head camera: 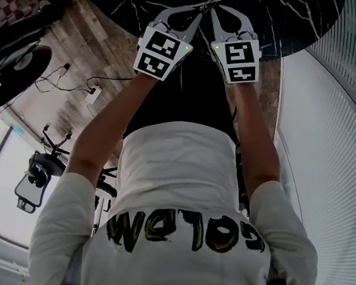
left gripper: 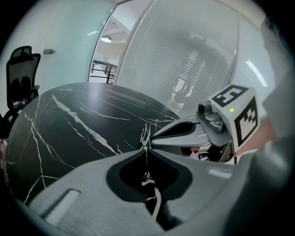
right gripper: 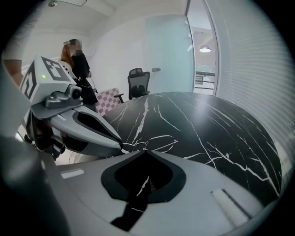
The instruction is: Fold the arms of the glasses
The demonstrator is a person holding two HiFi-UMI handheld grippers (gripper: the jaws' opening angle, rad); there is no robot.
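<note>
The left gripper (left gripper: pixel 145 148) is clenched, its two jaw tips meeting on a thin strand of the wire-framed glasses (left gripper: pixel 145 136) that stands up straight out of the tips. The glasses hang just past its jaws, over the black marble table (left gripper: pixel 69 133) that spreads out ahead of and below it. Just right of the left gripper, tip nearly against tip, is the right gripper (right gripper: pixel 145 150). It is clenched too, jaws pressed together. The wire runs up to its tips, and one lens loop lies just beyond them. Whether the right gripper actually pinches the wire cannot be made out. From above, both grippers angle inward to one point.
</note>
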